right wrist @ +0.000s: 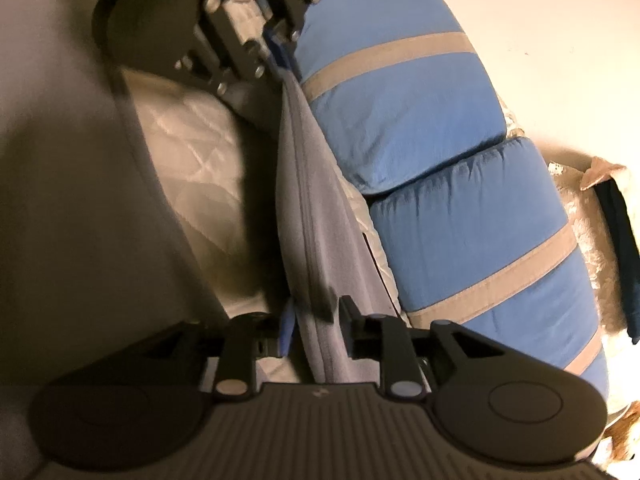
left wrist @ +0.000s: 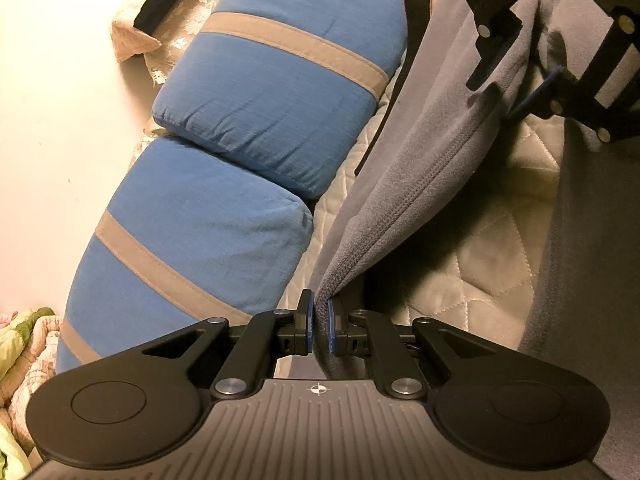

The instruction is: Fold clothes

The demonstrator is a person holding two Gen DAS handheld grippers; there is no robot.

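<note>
A grey fleece garment (left wrist: 424, 168) hangs stretched in a taut band between the two tools, above a cream quilted bed cover (left wrist: 492, 248). Its long axis runs straight from one tool to the other, with a ribbed seam along the length and a dark trim edge on the side toward the pillows.

The left hand-held gripper (left wrist: 319, 326) is clamped tight on one bunched end of the garment, blue pads pressing the cloth from both sides. At the right hand-held gripper (right wrist: 316, 326) the jaws stand partly apart, with the other end of the fleece passing between them; the cloth lies against the blue pad on one side (that view is blurred, so whether the far pad presses it cannot be told).

No box, basket or other container is in view.

Just beside the band, on the wall side, lie two blue pillows with grey stripes (left wrist: 256, 120), end to end. A cream lace cloth (left wrist: 132, 36) and a dark fabric strip (left wrist: 160, 4) sit beyond them. A patchwork quilt (left wrist: 24, 344) shows at the edge of the left view.
</note>
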